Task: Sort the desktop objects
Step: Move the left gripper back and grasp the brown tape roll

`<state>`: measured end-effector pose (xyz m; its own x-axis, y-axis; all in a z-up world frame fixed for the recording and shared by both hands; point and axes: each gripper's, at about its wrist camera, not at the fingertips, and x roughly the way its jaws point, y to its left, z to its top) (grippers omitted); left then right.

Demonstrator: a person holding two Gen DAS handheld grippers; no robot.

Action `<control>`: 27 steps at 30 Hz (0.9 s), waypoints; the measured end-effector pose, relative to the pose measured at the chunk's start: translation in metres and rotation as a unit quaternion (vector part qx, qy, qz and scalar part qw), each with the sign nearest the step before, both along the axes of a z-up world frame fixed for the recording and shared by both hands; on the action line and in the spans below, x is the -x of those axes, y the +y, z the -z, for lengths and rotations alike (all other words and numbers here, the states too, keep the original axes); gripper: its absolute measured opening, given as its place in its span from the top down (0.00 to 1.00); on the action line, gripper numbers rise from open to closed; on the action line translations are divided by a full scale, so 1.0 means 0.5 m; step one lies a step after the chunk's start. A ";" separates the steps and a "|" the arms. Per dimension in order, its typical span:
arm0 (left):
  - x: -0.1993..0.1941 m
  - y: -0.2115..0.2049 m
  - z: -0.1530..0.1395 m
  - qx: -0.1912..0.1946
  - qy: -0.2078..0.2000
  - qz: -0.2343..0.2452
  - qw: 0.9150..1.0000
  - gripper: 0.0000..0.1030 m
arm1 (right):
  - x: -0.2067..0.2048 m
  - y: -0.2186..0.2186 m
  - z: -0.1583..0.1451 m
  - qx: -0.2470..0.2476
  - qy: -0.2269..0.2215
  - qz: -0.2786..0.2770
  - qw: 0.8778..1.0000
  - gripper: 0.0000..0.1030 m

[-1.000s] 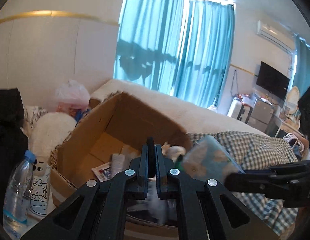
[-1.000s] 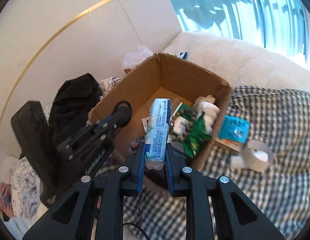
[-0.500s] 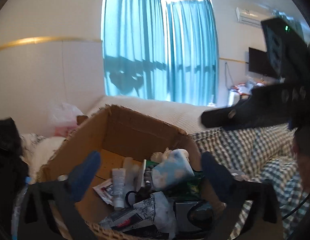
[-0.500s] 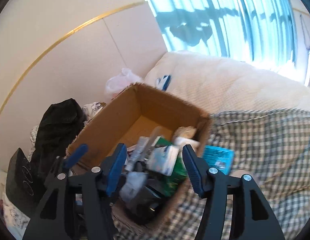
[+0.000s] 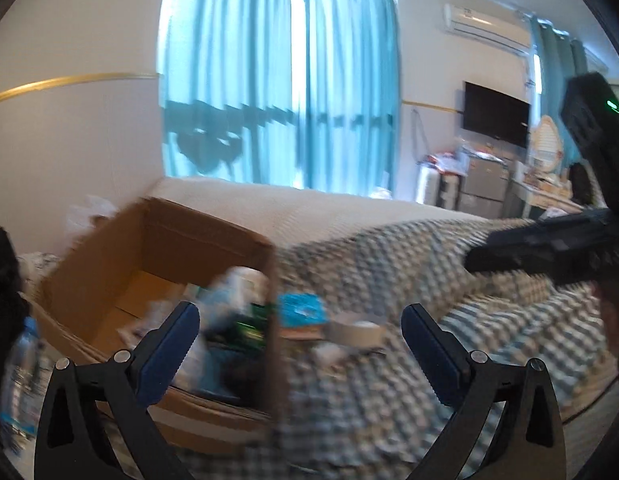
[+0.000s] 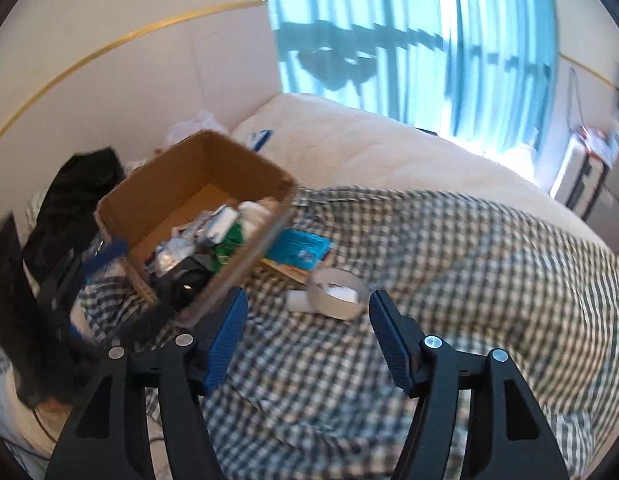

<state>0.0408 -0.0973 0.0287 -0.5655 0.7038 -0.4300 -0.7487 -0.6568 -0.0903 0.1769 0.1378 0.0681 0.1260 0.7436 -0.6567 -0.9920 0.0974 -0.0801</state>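
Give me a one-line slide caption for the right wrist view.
Right gripper, jaws opening and empty, above checked cloth near tape roll, beside filled cardboard box.

There was one box (image 6: 197, 196) at centre left of the right wrist view, its contents a blurred heap that could not be counted. Just right of it on the one checked cloth (image 6: 449, 280) lay three loose things — one blue packet (image 6: 301, 246), one tape ring (image 6: 336, 291) and one small white tube (image 6: 298, 301). One water bottle (image 5: 19, 376) stood at the lower left of the left wrist view. Two grippers showed — left (image 5: 300, 354), right (image 6: 307, 337) — each with two blue pads.
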 end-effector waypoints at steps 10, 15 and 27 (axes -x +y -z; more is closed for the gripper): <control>-0.046 0.197 0.125 0.068 -0.067 0.026 0.995 0.00 | -0.111 -0.022 0.017 -0.022 0.011 -0.005 1.000 0.29; 0.010 0.281 0.192 0.103 -0.068 -0.002 0.992 0.00 | -0.163 0.015 0.075 0.007 -0.023 0.007 1.000 0.15; 0.115 0.419 0.317 0.154 -0.086 -0.026 0.984 0.09 | -0.292 0.085 0.190 0.101 0.096 0.067 0.988 0.14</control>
<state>-0.0168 0.1120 -0.1298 -0.4972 0.4964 -0.7116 -0.7039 -0.7103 -0.0036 0.3228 0.1805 -0.0270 0.0730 0.5808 -0.8108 -0.9701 0.2299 0.0773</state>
